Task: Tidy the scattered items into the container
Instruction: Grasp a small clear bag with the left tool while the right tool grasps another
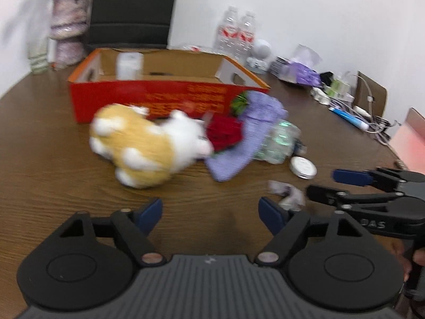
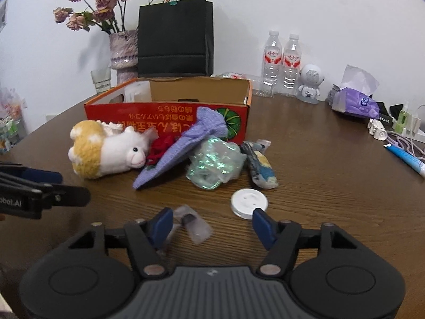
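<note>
Two claws angled down at table [image 2: 318, 159] | left claw [image 1: 211, 214] spread, empty | right claw [image 2: 212, 223] spread around wrapper [image 2: 195, 224]

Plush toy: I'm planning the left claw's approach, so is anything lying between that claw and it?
Nothing visible: only bare table separates the left claw from the plush toy.

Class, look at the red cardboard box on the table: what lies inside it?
Inside the red cardboard box, a white translucent container stands in the back left corner. The front wall hides the box floor, so anything lying low there cannot be seen.
</note>
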`<state>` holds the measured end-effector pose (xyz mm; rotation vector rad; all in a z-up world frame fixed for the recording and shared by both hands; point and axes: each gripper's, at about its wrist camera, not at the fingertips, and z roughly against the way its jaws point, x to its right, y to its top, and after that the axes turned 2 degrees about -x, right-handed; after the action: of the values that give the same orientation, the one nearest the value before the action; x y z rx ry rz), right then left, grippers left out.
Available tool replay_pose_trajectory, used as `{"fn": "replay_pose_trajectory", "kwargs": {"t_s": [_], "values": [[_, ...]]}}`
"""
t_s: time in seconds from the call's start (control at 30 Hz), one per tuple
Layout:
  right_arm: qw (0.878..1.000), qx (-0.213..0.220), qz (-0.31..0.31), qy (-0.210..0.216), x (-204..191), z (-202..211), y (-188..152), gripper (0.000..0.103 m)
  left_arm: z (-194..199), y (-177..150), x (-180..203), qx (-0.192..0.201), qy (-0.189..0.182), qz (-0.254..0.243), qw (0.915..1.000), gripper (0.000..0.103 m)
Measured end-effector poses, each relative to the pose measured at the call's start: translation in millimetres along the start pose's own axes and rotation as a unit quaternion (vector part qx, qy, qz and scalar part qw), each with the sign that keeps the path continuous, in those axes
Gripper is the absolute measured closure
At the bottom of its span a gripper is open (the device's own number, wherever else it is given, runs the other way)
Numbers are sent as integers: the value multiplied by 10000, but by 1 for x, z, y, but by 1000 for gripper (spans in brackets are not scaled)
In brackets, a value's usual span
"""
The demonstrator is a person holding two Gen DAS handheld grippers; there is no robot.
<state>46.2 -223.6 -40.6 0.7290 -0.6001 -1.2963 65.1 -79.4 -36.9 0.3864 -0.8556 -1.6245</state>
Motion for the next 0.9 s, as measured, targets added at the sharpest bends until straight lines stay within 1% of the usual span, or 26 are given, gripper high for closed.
{"fn": "replay_pose_trajectory", "kwargs": {"t_s": [0.07, 0.17, 0.2, 0.33, 0.43, 0.53, 0.57, 0.73, 0.8, 0.87, 0.9], "values": [[9999, -63, 115, 89, 11, -1, -2, 45, -5, 0, 16, -97, -84, -23, 9999, 26], [9992, -107, 264, 281, 26, -3, -6, 46, -15, 0, 37, -209, -118, -54, 9997, 32], [9988, -107, 320, 361, 31, -3, -8, 46, -18, 0, 43, -249, -113, -51, 9996, 35], [9966, -114, 590, 570, 45, -3, -9, 46, -31, 2, 64, -384, -30, -46, 9992, 43], [9927, -133, 886, 802, 48, -6, -8, 48, -40, 1, 74, -478, 124, -30, 9988, 52], [9869, -108, 1213, 1062, 46, -10, -7, 50, -44, 0, 79, -446, 385, -47, 9983, 70], [9851, -113, 1307, 1117, 43, -12, -7, 51, -44, 0, 79, -443, 432, -23, 9981, 83], [9762, -54, 1625, 1436, 27, -22, -1, 54, -40, -2, 73, -406, 650, -18, 9971, 84], [9733, -67, 1716, 1524, 18, -29, 3, 60, -39, -3, 72, -383, 735, -3, 9966, 84], [9725, -162, 1730, 1552, 12, -37, 5, 74, -37, -3, 70, -378, 747, 5, 9965, 84], [9728, -170, 1688, 1580, 10, -40, 6, 75, -37, -3, 70, -374, 749, -7, 9965, 84]]}}
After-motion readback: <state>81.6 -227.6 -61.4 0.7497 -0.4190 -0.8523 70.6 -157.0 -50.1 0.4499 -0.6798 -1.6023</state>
